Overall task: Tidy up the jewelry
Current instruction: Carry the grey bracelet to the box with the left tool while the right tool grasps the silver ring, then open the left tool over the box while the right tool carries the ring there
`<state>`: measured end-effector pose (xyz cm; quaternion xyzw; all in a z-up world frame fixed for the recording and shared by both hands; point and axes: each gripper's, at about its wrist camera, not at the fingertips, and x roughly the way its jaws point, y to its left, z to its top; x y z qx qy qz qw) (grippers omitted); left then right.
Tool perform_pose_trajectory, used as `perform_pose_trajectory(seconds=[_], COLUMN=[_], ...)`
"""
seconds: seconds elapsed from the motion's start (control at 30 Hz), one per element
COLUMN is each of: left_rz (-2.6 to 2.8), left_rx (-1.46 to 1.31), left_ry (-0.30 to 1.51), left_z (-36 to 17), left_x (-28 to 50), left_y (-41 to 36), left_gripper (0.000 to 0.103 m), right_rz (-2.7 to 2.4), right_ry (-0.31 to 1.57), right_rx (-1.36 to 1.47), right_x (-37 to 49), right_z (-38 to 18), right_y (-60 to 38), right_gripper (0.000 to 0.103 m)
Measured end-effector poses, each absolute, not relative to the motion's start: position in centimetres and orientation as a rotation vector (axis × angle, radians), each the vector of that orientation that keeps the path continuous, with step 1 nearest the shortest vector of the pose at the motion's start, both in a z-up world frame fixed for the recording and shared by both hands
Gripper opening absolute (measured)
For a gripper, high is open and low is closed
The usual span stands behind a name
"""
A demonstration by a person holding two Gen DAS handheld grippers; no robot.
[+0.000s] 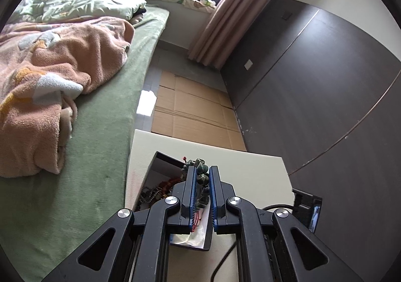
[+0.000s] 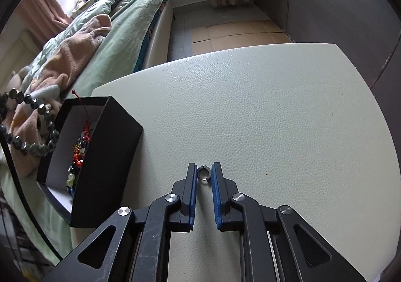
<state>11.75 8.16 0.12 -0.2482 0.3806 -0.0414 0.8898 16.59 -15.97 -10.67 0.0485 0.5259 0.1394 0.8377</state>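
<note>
Right wrist view, lower centre: a small silver ring (image 2: 204, 173) lies on the pale textured tabletop (image 2: 275, 111), clasped between the blue-padded tips of the right gripper (image 2: 204, 171); both fingers (image 2: 191, 181) touch its sides. Lower left of the same frame: an open black box (image 2: 112, 156) holding red, orange and dark beaded jewelry (image 2: 77, 154). At the left edge, a dark green beaded bracelet (image 2: 37, 129) hangs in the air beside the box.

Left wrist view, lower centre: the left gripper (image 1: 202, 176) is clenched on that bracelet, its green beads bunched between the fingers (image 1: 191, 181), above the open box. Left half of both frames: a bed (image 1: 112, 119) with green cover and peach blanket (image 1: 62, 69).
</note>
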Motion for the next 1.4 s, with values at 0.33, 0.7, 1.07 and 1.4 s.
perform_pose_trajectory(seconds=[0.33,0.7,1.07,1.4], left_rz=[-0.018,0.056,0.047,0.089], left_rx=[-0.493,-0.420,-0.437,-0.487], left_ry=[0.815,0.839,0.952,0.888], left_z=[-1.2,-2.5,-4.1,-2.5], left_x=[12.7,14.8,16.0,13.6], left_y=[8.9,8.8,8.5,10.4], left_gripper=[0.010,0.010,0.013,0.043], right_rz=[0.355,0.375,0.400,0.503], right_ry=[1.073,1.065,1.054,0.960], right_rx=[0.193,0.253,0.306,0.342], right_x=[15.6,16.1,16.8,15.5], right_z=[-8.8,-8.1,-7.6,-5.0], right_y=[-16.2,-16.4,-16.7,-15.6], right_gripper=[0.013,0.013,0.013,0.013])
